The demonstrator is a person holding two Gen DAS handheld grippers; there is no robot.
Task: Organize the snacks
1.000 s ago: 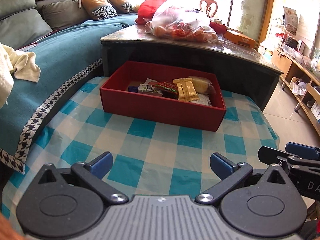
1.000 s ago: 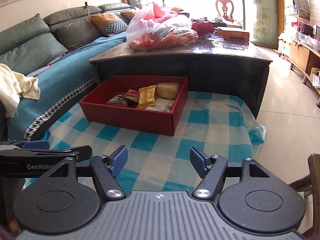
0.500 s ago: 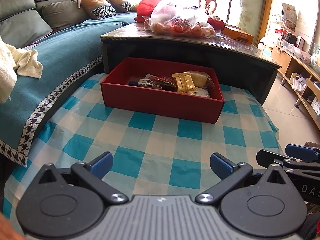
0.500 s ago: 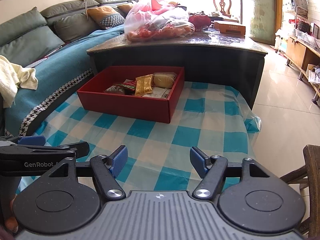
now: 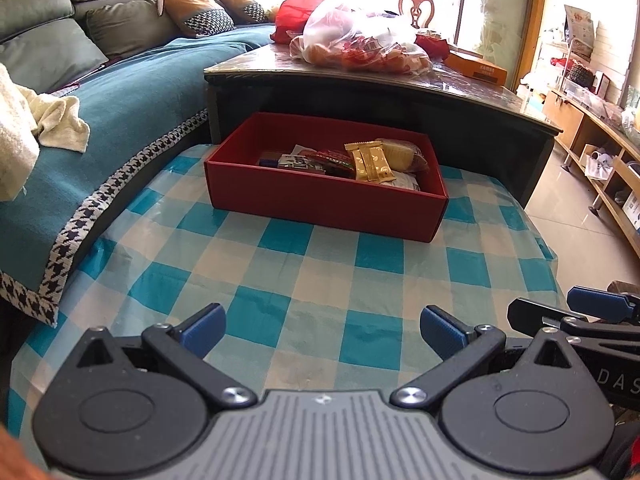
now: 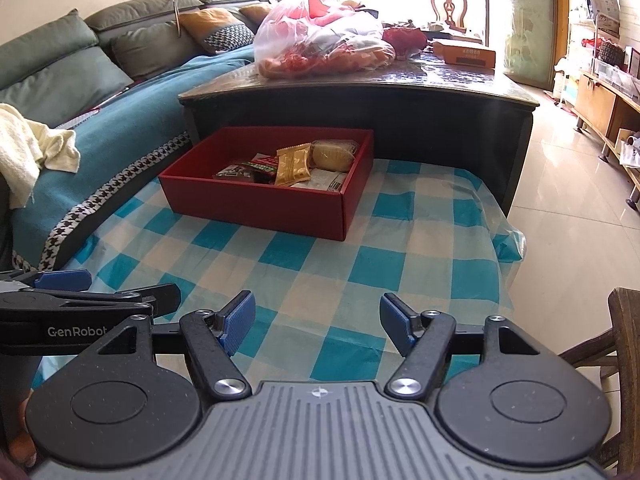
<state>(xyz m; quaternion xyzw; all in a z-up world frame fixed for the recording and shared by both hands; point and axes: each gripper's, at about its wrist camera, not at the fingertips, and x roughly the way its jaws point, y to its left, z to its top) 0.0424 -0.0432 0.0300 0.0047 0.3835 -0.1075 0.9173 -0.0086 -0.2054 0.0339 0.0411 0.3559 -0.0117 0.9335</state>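
snacks sit in the red box, both grippers hang empty over the cloth

the red box (image 5: pixel 326 204) rests on the far part of the checked cloth (image 5: pixel 320 280), close under the edge of the dark table (image 5: pixel 400 92). the snacks lie inside it: a gold packet (image 5: pixel 370 160) on top, a pale wrapped cake (image 5: pixel 396 152) beside it, and a red-and-green wrapper (image 5: pixel 332 159) to the left. the box's near wall hides the lower part of the heap, so what lies underneath is hard to make out; there seem to be a white pack and a dark one.

the left gripper (image 5: pixel 322 326) hovers over the near cloth with its fingers well apart and nothing between them. the right gripper (image 6: pixel 316 320) is beside it, fingers also apart and empty. each one shows only partly at the edge of the other's view.

on the table stands a clear plastic bag (image 5: pixel 360 46) of red and orange goods, its contents blurred by glare, and an orange carton (image 5: pixel 478 68) behind it. a sofa (image 5: pixel 120 92) with a teal cover runs along the left, with a cream towel (image 5: pixel 36 124) cut off at the frame's edge.
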